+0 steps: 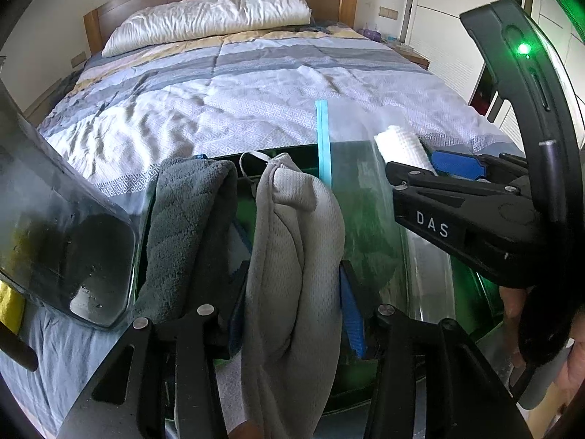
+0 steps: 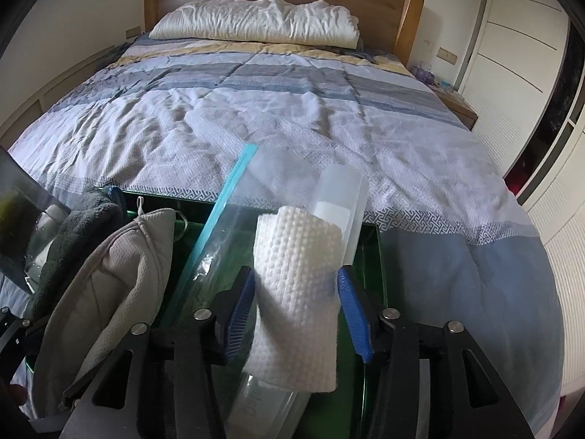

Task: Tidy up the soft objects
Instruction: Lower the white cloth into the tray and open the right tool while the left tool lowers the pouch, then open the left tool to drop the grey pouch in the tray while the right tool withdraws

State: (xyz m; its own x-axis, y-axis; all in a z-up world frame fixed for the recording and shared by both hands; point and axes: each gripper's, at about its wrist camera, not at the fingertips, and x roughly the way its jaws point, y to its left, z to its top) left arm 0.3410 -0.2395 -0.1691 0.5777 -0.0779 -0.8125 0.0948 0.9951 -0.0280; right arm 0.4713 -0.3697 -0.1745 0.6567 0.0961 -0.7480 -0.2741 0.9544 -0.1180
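I have the light grey cloth standing between the pads of my left tool. The jaws are narrow, and I can't tell if the pads still press on it. To its left a dark grey towel is draped. All of this sits over a green box at the near end of the bed.

My right tool is part-way open around a white waffle-weave cloth. There is a clear gap on the right pad's side, so I judge it loose rather than gripped. A clear zip bag with a teal strip lies just left of it.

Everything here is light, limp and easily crushed. The grey cloth looks knitted and bunched into long folds. I'd take it near the top of a thick fold so it doesn't slide out. The white one is rolled and textured. It should grip well, and I'd pinch across the middle of the roll. The bag looks slippery, so I'd take it by the stiffer teal strip.
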